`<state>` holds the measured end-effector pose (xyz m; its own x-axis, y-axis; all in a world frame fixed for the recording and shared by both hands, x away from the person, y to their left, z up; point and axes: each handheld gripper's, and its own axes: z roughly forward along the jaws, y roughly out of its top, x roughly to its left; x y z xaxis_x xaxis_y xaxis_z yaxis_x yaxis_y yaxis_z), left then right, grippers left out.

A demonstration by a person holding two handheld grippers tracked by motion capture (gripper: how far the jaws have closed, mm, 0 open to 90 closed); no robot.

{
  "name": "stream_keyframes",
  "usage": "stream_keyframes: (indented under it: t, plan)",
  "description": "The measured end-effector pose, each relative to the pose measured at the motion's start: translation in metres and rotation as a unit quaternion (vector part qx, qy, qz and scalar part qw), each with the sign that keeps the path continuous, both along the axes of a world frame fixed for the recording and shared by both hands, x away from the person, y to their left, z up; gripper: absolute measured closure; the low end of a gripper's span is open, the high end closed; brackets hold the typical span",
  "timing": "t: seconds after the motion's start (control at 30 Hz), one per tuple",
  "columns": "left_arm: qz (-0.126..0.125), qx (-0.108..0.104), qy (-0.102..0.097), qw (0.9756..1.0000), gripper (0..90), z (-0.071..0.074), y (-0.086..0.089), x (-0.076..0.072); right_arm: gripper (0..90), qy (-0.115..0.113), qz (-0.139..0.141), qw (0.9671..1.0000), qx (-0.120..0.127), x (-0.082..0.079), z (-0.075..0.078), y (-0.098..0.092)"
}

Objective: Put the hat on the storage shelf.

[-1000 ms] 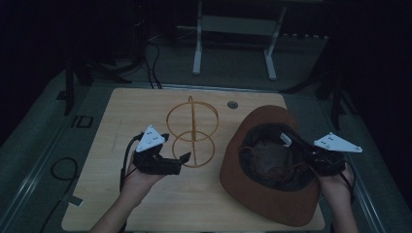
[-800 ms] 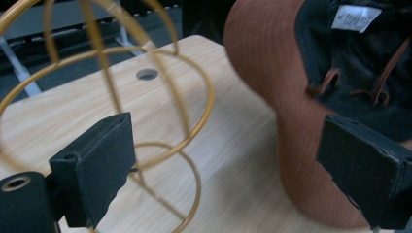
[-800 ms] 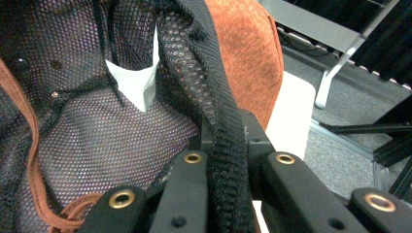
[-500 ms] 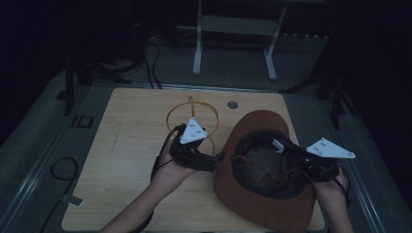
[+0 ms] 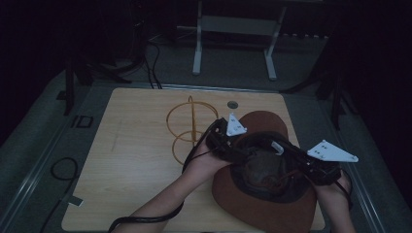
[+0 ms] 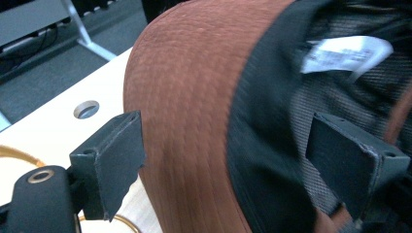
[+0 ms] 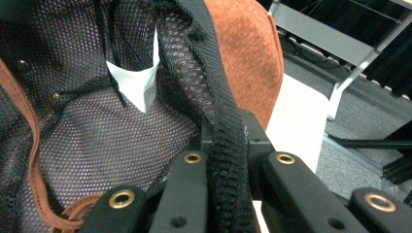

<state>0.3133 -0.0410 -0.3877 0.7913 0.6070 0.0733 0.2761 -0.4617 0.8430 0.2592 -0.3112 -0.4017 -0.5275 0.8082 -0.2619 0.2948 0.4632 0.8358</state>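
Nearest, a brown hat [image 5: 265, 194] lies upside down on the right side of a pale wooden table [image 5: 131, 160], its black mesh lining facing up. The right gripper [image 5: 311, 167] is clamped on the black band of the hat's inner edge [image 7: 223, 145] — the right gripper view shows both jaws pressed tight against it. A thin brown cord [image 7: 34, 165] loops through the lining. The left gripper [image 5: 228, 145] stands with its jaws spread wide on either side of the hat's brim [image 6: 189, 121], one jaw outside over the table, the other inside against the mesh; neither has closed on it. A white label [image 6: 345, 51] is sewn into the lining; its writing is too blurred to read.

Just beyond the left hand [image 5: 206, 162] sits a gold wire stand [image 5: 189, 128] of crossed hoops, and past it a small round hole [image 5: 232, 104] in the tabletop. Farther off, the dim room shows grey carpet [image 5: 43, 126], black cables [image 5: 150, 65] — and a grey metal frame [image 5: 233, 29] on two legs.
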Motion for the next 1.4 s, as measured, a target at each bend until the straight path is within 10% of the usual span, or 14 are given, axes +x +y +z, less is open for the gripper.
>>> stream_keyframes:
  t: [0.63,0.93,1.17,1.4]
  plan:
    - [0.036,0.104,0.005,0.9939,36.8,-0.013,-0.028,0.016,84.2,-0.008,0.006,0.9999,-0.003,-0.005,0.007,0.008]
    - [0.033,0.092,-0.019,0.9950,84.9,-0.011,-0.033,0.015,83.6,-0.012,0.007,0.9999,0.009,-0.007,0.006,0.009]
    - [0.024,0.079,-0.029,0.9962,87.3,-0.002,-0.032,0.012,77.4,-0.021,-0.002,0.9994,0.026,-0.018,0.004,0.005]
    - [0.027,0.053,-0.053,0.9969,87.5,0.013,-0.023,0.006,50.0,-0.026,0.024,0.9969,0.070,-0.029,0.011,0.001]
